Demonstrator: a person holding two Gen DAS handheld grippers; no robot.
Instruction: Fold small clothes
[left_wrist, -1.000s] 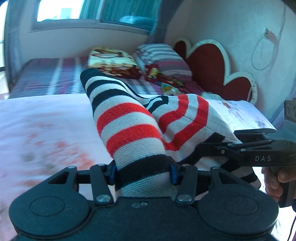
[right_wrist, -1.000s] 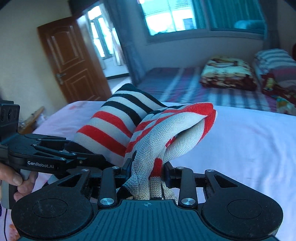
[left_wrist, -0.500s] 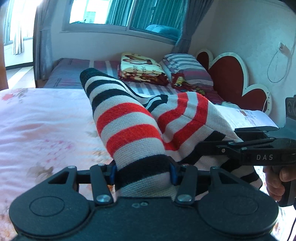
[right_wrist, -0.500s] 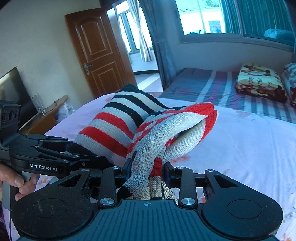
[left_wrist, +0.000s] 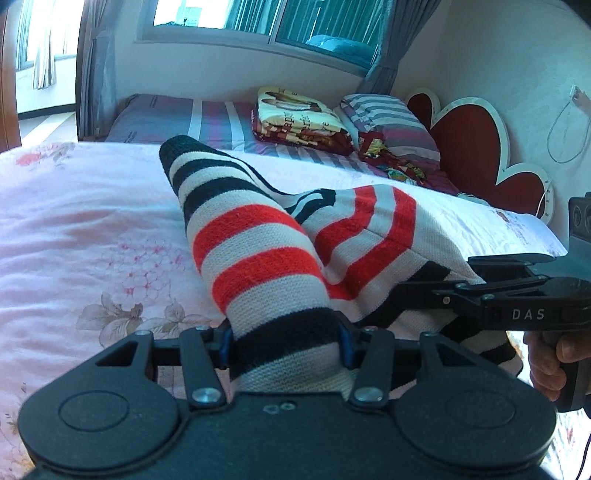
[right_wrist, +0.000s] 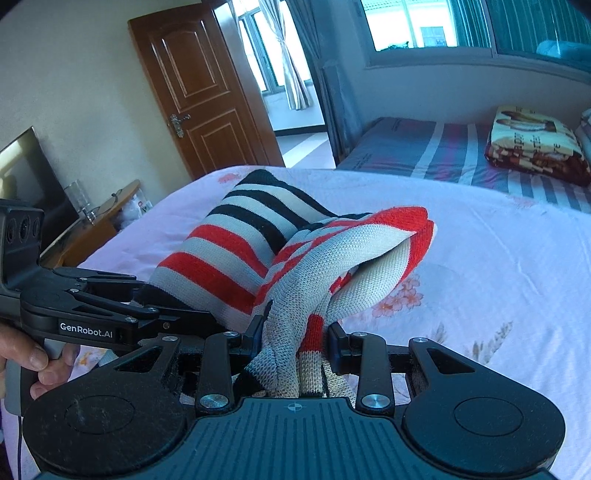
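A: What is hidden or cut off?

B: The near end of the striped knit garment is covered by the body of the left gripper, and its lower edge is lost behind the right gripper. Only fingers of the hand on that handle are seen; the rest is cut off at the right edge. The kind of garment cannot be made out.

A: What can be counted?

B: One garment, two grippers, two beds: the near bed with a pink flowered sheet, and a far bed in stripes, on which one folded blanket is laid.

A: How are the grippers set?

B: Each is clamped on a bunched fold of the garment, which is held up over the near bed, between them.

A: What differs from a second ago?

B: The grip is unchanged; more flowered sheet and more of the wooden door are now seen
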